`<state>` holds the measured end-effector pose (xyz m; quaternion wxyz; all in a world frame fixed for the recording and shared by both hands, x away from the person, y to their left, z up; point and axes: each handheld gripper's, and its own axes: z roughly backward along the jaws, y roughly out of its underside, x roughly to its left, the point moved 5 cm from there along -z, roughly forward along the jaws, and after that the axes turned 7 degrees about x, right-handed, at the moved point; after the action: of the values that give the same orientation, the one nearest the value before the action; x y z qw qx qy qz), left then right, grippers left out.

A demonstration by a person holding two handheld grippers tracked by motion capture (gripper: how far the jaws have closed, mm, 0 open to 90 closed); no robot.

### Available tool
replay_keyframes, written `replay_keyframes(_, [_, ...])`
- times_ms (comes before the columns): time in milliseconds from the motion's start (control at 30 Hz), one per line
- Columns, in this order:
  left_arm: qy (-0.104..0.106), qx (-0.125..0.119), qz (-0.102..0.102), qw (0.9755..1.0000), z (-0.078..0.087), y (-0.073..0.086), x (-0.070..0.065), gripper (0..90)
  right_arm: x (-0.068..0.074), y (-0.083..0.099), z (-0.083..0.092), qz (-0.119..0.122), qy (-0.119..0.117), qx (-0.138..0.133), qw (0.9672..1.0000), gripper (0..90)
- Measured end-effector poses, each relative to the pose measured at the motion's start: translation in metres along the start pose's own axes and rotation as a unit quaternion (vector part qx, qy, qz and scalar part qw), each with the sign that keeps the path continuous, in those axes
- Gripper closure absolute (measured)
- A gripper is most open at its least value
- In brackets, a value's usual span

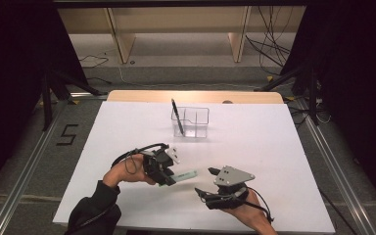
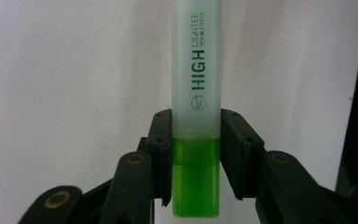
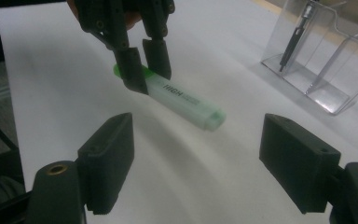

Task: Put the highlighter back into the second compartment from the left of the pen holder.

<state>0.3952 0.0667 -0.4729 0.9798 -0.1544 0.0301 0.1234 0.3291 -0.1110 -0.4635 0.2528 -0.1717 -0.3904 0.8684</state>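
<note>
high: above, looking down | claw cams: close, low | shared: highlighter (image 1: pixel 183 176)

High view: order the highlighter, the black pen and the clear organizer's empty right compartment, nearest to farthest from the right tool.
1. Highlighter, just left of the right tool, held in the left tool.
2. Black pen, leaning in the organizer's left compartment.
3. Empty right compartment: too close to the pen to call.
</note>
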Motion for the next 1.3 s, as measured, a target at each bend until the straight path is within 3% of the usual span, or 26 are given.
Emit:
replay_keyframes(233, [0.025,0.021,-0.011,0.9994,-0.006,-0.011,-0.015,66.7,0.015,0.000,-0.006,0.062,0.029,0.007,0.9976,27.8])
replay_keyframes(367, [0.027,0.029,-0.009,0.9992,-0.007,-0.015,-0.020,66.7,0.022,0.002,-0.010,0.093,0.041,0.017,0.9946,27.9])
replay_keyframes(567, [0.030,0.035,-0.001,0.9989,-0.006,-0.018,-0.024,66.7,0.032,0.005,-0.016,0.158,0.081,0.029,0.9837,28.9])
replay_keyframes(767, [0.036,0.030,0.003,0.9989,-0.006,-0.023,-0.028,66.7,0.041,0.008,-0.022,0.224,0.126,0.043,0.9653,31.9])
replay_keyframes(900, [0.040,0.031,0.004,0.9987,-0.005,-0.026,-0.031,66.7,0.043,0.010,-0.024,0.245,0.151,0.048,0.9565,34.1])
replay_keyframes(967, [0.041,0.028,0.006,0.9987,-0.004,-0.027,-0.033,66.7,0.045,0.011,-0.025,0.262,0.163,0.051,0.9499,36.2])
replay_keyframes(1000, [0.041,0.027,0.007,0.9987,-0.004,-0.028,-0.033,66.7,0.045,0.012,-0.025,0.278,0.175,0.061,0.9425,37.3])
replay_keyframes(1067, [0.044,0.022,0.016,0.9986,-0.004,-0.029,-0.035,66.7,0.048,0.014,-0.027,0.292,0.190,0.064,0.9351,39.3])
replay_keyframes(1100, [0.044,0.020,0.019,0.9986,-0.003,-0.030,-0.035,66.7,0.049,0.014,-0.028,0.312,0.198,0.064,0.9271,40.8])
replay_keyframes(1200, [0.044,0.018,0.022,0.9986,-0.001,-0.031,-0.037,66.7,0.054,0.017,-0.032,0.332,0.222,0.072,0.9139,45.3])
replay_keyframes(1267, [0.045,0.020,0.025,0.9985,-0.001,-0.032,-0.039,66.7,0.057,0.018,-0.034,0.354,0.240,0.076,0.9006,48.1])
replay_keyframes(1300, [0.045,0.021,0.024,0.9985,-0.001,-0.033,-0.039,66.7,0.058,0.018,-0.035,0.362,0.242,0.077,0.8969,49.4])
